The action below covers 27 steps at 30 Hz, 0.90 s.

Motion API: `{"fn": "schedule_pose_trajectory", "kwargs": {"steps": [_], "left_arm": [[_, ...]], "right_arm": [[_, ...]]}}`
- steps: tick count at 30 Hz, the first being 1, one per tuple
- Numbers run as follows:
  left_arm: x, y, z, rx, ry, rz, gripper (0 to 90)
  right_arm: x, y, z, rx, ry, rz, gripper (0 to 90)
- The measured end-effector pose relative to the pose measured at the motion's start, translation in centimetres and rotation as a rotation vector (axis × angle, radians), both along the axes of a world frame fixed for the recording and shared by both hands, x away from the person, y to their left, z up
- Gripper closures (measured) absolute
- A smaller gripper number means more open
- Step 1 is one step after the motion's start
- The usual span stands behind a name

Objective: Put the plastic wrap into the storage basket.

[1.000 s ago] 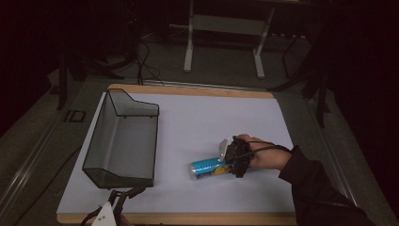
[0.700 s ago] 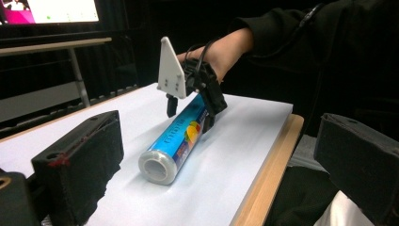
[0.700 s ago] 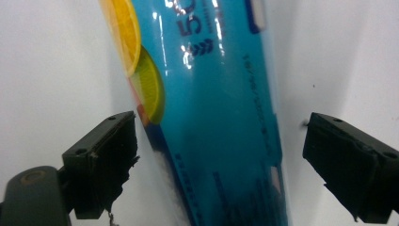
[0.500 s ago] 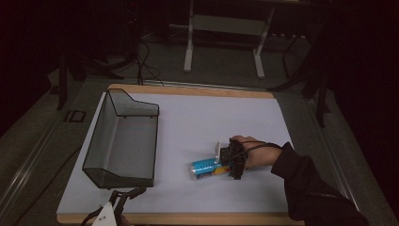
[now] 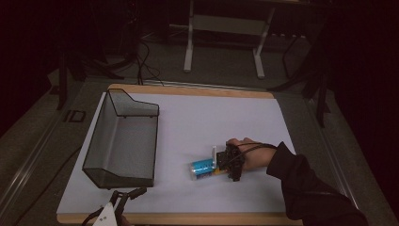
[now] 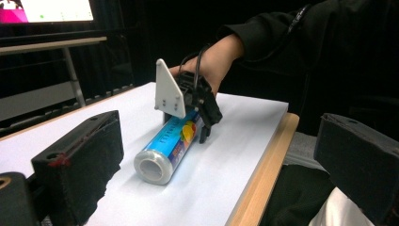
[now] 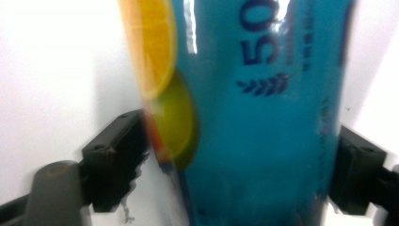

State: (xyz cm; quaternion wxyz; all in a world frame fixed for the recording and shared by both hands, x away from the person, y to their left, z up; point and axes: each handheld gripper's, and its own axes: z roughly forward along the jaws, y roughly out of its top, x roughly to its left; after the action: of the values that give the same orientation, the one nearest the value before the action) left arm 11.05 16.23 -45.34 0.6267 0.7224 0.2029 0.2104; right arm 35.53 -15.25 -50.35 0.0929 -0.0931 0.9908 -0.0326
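A blue drink can (image 5: 201, 168) with fruit printed on it lies on its side on the white table top (image 5: 211, 117). My right gripper (image 5: 219, 165) reaches it from the right, held in a hand with a dark sleeve. In the right gripper view the can (image 7: 263, 117) sits between the two black pads (image 7: 117, 155), which press on both its sides, so my right gripper (image 7: 235, 160) is shut on it. The left gripper view shows the can (image 6: 164, 150) and the right gripper (image 6: 200, 117) farther off. My left gripper (image 5: 123, 197) hangs wide open at the table's front edge.
A black wire-mesh basket (image 5: 94, 141) stands on the left part of the table, its open end toward the front. A wooden rim (image 5: 188, 89) borders the table. Desk legs and cables stand on the dark floor behind.
My right gripper came down and slightly toward the front onto the can, and its pads now sit on the can's sides. The can and my left gripper stayed put.
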Motion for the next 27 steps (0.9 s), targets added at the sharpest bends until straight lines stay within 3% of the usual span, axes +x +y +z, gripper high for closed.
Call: {"fn": "schedule_pose_trajectory", "kwargs": {"steps": [4, 5, 12, 16, 20, 27], "left_arm": [[0.1, 0.0, 0.0, 0.003, 0.002, 0.0, 2.6], [0.0, -0.1, 0.0, 0.005, 0.003, -0.001, 2.6], [0.0, 0.0, 0.0, 0.007, 0.0, 0.004, 2.6], [0.0, 0.0, 0.0, 0.006, 0.0, -0.001, 2.6], [0.0, -0.1, 0.0, 0.007, -0.001, -0.003, 2.6], [0.0, -0.1, 0.0, 0.008, -0.002, -0.004, 2.6]], "right_arm": [[-0.4, -0.1, 0.1, 0.003, -0.021, 0.003, 24.2], [-0.5, -0.1, 0.2, 0.006, -0.031, 0.0, 28.8], [-0.9, 0.0, 0.5, -0.006, -0.068, 0.019, 30.0], [-0.7, -0.3, 0.9, 0.012, -0.075, -0.024, 30.5], [-0.4, -0.5, 1.8, 0.059, -0.084, -0.072, 30.7], [0.5, -0.8, 4.1, 0.16, -0.057, -0.156, 31.2]]}}
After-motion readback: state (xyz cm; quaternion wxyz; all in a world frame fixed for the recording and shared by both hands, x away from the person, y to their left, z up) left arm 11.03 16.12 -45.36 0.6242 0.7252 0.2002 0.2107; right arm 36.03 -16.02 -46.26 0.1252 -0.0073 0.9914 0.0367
